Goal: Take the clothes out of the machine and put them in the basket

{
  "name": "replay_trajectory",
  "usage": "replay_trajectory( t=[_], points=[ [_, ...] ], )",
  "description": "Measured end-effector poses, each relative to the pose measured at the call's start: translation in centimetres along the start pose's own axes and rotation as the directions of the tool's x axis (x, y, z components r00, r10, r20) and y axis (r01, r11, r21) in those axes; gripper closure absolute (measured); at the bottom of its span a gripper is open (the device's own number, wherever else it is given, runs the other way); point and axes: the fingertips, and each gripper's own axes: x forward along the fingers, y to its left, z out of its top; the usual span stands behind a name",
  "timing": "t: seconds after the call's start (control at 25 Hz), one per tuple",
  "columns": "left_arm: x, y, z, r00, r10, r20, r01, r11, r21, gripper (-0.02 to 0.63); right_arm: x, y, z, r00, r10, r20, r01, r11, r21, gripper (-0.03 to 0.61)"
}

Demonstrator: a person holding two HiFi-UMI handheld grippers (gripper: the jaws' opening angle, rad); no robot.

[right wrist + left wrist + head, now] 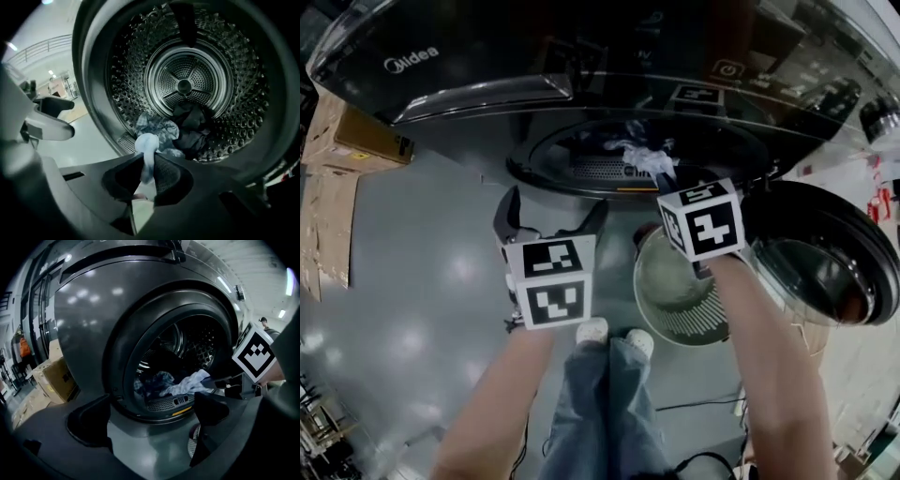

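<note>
Inside the drum (187, 79): a patterned garment (157, 126) and a dark garment (192, 124) lie heaped on the bottom of the washing machine (487, 84), the patterned one nearer the mouth.
Light cloth (146, 145): at the machine's mouth, one end caught in the right tool, the rest bunched over the lower rim of the opening, just in front of the patterned garment.
Right tool (146, 171): pressed together on the light cloth, which stands up as a narrow fold between the pads; it sits just outside the machine's mouth and looks into the drum, tilted downward.
Left tool (150, 416): spread wide with nothing between its pads; it is held off the machine's front, farther from the mouth than the right tool, and faces the opening.
Basket (675, 291): round and pale with a slotted wall, on the floor (422, 281) in front of the machine, below the right forearm and beside the open door.
Door (825, 258): swung open to the right of the machine's mouth in the head view.
Cardboard boxes (352, 141): stacked near the machine's left side in the head view.
Legs (605, 403): in jeans and pale shoes, standing in front of the machine, just left of the basket.
</note>
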Motion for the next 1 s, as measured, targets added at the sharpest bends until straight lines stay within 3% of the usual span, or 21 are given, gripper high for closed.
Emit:
replay_trajectory(
  t=[0.52,0.76,1.0],
  points=[
    [-2.8,-2.7,0.0,0.999,-0.034,-0.024,0.033,0.999,-0.043,0.052,-6.7,-0.7,-5.5,0.994,0.027,-0.108,-0.021,0.998,0.058,0.537],
    [-3.1,-4.2,-1.6,0.998,-0.045,-0.053,0.043,0.998,-0.046,0.052,-8.7,-1.0,-10.6,0.983,0.026,-0.182,-0.004,0.993,0.121,0.537],
    [-3.5,-5.1,-3.1,0.995,-0.062,-0.080,0.059,0.998,-0.035,0.052,-10.0,-0.3,-16.7,0.952,0.059,-0.299,0.008,0.976,0.220,0.537]
  ],
)
